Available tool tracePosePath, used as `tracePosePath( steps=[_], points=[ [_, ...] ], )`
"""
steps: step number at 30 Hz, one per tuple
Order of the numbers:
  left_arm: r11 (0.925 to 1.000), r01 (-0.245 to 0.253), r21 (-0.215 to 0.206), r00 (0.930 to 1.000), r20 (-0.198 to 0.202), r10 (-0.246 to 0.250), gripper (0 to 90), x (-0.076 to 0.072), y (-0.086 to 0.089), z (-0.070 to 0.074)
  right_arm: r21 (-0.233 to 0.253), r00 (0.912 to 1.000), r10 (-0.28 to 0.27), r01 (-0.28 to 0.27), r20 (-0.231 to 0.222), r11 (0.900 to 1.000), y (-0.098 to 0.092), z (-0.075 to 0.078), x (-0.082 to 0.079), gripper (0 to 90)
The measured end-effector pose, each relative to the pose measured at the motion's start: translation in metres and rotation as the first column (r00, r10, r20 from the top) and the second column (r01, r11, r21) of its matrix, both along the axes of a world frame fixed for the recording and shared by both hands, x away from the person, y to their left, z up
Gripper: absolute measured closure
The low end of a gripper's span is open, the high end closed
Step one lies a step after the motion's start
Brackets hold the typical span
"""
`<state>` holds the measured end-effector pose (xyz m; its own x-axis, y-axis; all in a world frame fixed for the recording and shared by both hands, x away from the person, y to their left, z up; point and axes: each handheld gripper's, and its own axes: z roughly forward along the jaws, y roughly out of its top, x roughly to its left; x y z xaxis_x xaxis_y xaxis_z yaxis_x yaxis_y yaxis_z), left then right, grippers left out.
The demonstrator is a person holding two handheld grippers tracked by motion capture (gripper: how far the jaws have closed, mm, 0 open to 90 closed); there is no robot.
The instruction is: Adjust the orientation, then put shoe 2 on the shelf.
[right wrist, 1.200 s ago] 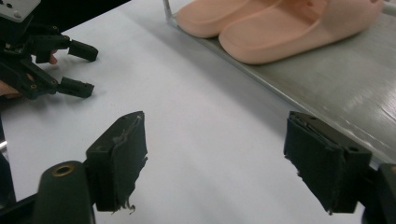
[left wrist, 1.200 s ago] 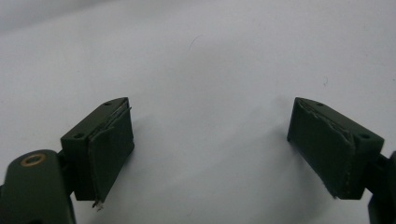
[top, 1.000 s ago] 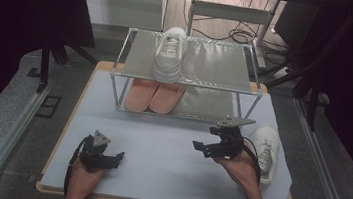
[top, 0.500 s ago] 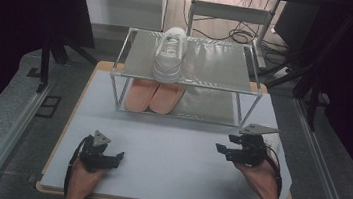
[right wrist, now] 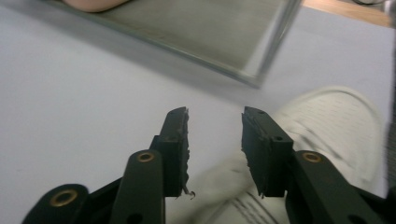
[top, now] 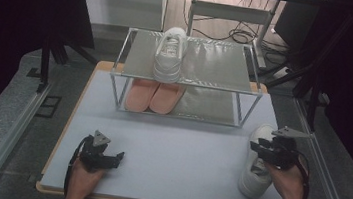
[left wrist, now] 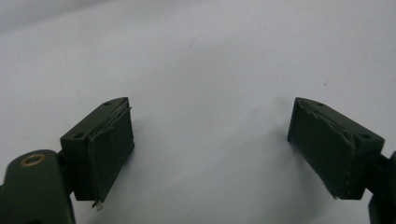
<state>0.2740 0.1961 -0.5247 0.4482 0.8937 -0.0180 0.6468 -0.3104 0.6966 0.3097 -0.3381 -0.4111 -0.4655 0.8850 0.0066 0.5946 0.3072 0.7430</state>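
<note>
Blocking part of the white lace-up sneaker [top: 256, 171] in the high view, the right gripper [top: 259, 150] and the hand behind it cover the shoe's middle and its right flank, so only the rounded toe near the rack and the heel end toward the table's near edge show plainly. In the right gripper view the same sneaker [right wrist: 345, 126] is blurred and cut off at the bottom and right edges; its perforated toe cap and pale rubber sole rim can be made out, the laces barely. It is a low, off-white shoe with a thick sole, lying upright on the pale grey table top [top: 179, 150] at the right front, just beside the right front leg of the two-tier metal shoe rack [top: 187, 75]. A matching white sneaker [top: 169, 53] stands on the rack's upper shelf and a pair of pink flat soles [top: 154, 97] lies on the lower one, partly hidden by the shelf above. The right gripper [right wrist: 215, 154] hovers above the shoe's mid-part with its jaws parted by a narrow gap, nothing between them, the right jaw over the upper and the left jaw over bare table. The left gripper [top: 110, 156] rests at the left front, well apart from the shoe, and its own view [left wrist: 210, 154] shows its jaws spread wide over bare table.
</note>
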Motion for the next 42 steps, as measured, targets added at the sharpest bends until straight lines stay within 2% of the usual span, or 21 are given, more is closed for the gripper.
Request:
tracePosePath(
  steps=[6,13,17,22,25,28,34,37,42],
  points=[
    [1.0000,0.001,0.001,1.0000,0.000,-0.001,14.2,0.000,0.000,0.000,-0.011,0.9975,-0.070,0.071,0.003,0.997,-0.022,0.001,0.003,68.2],
    [1.0000,0.000,0.000,1.0000,0.000,0.000,14.2,0.000,0.000,0.000,-0.023,0.9905,-0.137,0.137,-0.011,0.990,-0.043,-0.005,0.009,75.1],
    [1.0000,0.000,0.000,1.0000,0.000,0.000,14.2,0.000,0.000,0.000,-0.034,0.9820,-0.186,0.185,-0.032,0.982,-0.056,-0.015,0.015,80.0],
    [1.0000,0.000,0.000,1.0000,0.000,0.000,14.2,0.000,0.000,0.000,-0.039,0.9674,-0.243,0.241,-0.071,0.970,-0.072,-0.035,0.023,85.5],
    [1.0000,0.000,0.000,1.0000,0.000,0.000,14.2,0.000,0.000,0.000,-0.034,0.9629,-0.259,0.257,-0.077,0.966,-0.078,-0.043,0.023,86.9],
    [1.0000,0.000,0.000,1.0000,0.001,0.000,14.2,0.000,0.000,0.000,-0.052,0.9579,-0.270,0.266,-0.097,0.963,-0.081,-0.050,0.023,86.8],
    [1.0000,0.000,0.000,1.0000,0.000,0.000,14.2,0.000,0.000,0.000,-0.039,0.9548,-0.278,0.275,-0.106,0.961,-0.082,-0.056,0.022,89.6],
    [1.0000,0.000,0.000,1.0000,0.000,0.000,14.2,0.000,0.000,0.000,-0.044,0.9550,-0.276,0.273,-0.108,0.961,-0.080,-0.056,0.022,89.7],
    [1.0000,0.000,0.000,1.0000,0.000,0.000,14.2,0.000,0.000,0.000,-0.012,0.9603,-0.251,0.251,-0.123,0.968,-0.075,-0.061,0.020,89.7]
  ],
)
